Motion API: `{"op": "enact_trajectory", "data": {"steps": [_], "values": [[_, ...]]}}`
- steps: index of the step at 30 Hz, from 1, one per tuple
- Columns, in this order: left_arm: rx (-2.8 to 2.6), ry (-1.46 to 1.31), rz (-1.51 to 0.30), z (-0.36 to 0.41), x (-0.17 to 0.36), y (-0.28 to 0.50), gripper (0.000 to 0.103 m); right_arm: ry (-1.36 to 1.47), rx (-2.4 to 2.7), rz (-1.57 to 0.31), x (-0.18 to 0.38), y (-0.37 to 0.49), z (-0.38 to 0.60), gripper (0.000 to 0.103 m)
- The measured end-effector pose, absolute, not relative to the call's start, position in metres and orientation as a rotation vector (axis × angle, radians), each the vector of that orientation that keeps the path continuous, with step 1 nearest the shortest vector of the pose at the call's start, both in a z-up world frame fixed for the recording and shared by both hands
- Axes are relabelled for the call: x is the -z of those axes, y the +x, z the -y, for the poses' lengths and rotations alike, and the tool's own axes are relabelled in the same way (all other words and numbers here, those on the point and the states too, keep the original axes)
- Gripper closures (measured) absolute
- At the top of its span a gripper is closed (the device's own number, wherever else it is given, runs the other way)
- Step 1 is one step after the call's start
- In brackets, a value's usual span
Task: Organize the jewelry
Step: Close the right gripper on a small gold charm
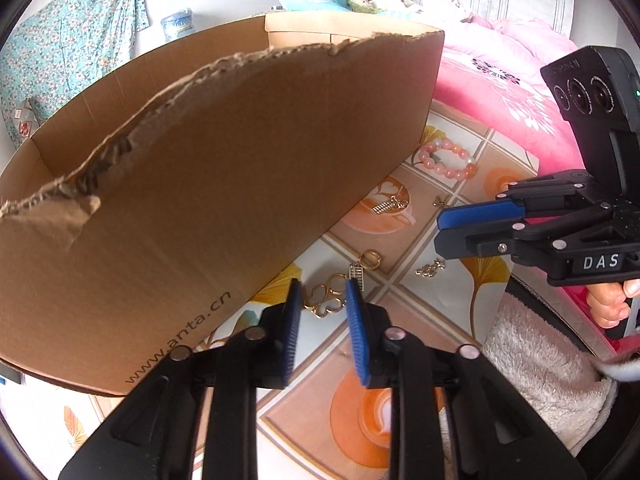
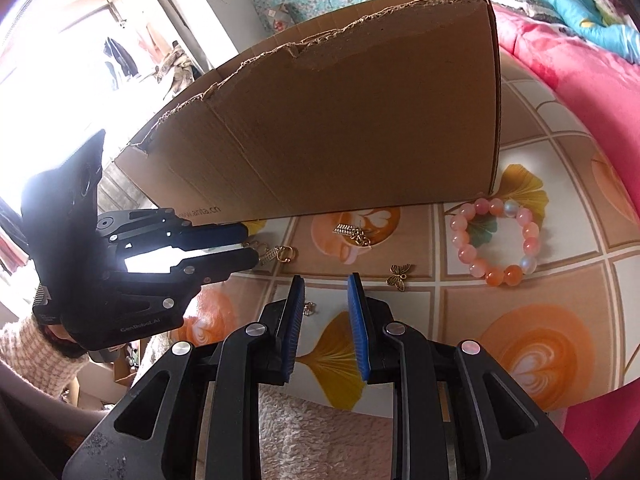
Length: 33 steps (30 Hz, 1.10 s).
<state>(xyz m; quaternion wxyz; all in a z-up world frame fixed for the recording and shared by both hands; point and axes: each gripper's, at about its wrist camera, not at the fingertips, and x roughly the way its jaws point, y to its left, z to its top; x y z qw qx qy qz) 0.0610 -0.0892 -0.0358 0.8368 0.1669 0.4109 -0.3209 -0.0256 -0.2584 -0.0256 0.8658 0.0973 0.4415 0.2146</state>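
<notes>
Step in hand: judged from the frames, picking the gold clover charm (image 1: 324, 300) off the patterned tablecloth (image 1: 400, 408), likely to drop it in the cardboard box (image 1: 240, 160).
Left gripper (image 1: 323, 292): low centre of its own view, fingers a little apart, the clover charm between the tips; whether the pads already pinch it cannot be told.
Doing it well: the charm is thin and flat, so the tips should sit right on the cloth and close across its loops; a lift should come only once it is firmly caught.
Watch for: the ringed charm (image 1: 362, 270) lies just beside the right-hand fingertip and could be dragged along.
Right gripper (image 2: 323, 292): fingers apart by a narrow gap, nothing between them, hovering over the cloth at lower centre of its view.
Other jewelry: pink bead bracelet (image 2: 494, 240) at right centre; butterfly charm (image 2: 398, 276) near it; a gold piece (image 2: 352, 232) on a coffee print by the box; a short chain (image 1: 430, 269) below the right gripper's tips.
In the way: the box wall is tall and torn-edged, just left of the charm; the lift must clear its rim.
Surroundings: pink quilt (image 1: 500, 92) at upper right, fluffy cloth (image 1: 540, 360) at lower right.
</notes>
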Motion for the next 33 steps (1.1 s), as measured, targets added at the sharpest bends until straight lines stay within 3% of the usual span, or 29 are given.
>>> {"op": "enact_trajectory", "data": {"steps": [6, 7, 8, 18, 22, 33], "values": [[0.676, 0.349, -0.866, 0.087, 0.035, 0.054, 0.085, 0.204, -0.447, -0.924, 0.023, -0.027, 0.262, 0.08], [0.674, 0.344, -0.866, 0.086, 0.035, 0.053, 0.095, 0.203, -0.447, -0.923, 0.022, -0.028, 0.262, 0.08], [0.675, 0.335, -0.87, 0.085, 0.034, 0.052, 0.097, 0.201, -0.448, -0.921, 0.02, -0.029, 0.262, 0.08], [0.662, 0.334, -0.856, 0.08, 0.03, 0.037, 0.097, 0.178, -0.451, -0.915, 0.013, -0.036, 0.258, 0.08], [0.674, 0.339, -0.865, 0.084, 0.031, 0.033, 0.084, 0.176, -0.458, -0.917, 0.014, -0.035, 0.255, 0.08], [0.661, 0.377, -0.91, 0.092, 0.035, 0.042, 0.075, 0.183, -0.461, -0.914, 0.018, -0.03, 0.253, 0.08]]}}
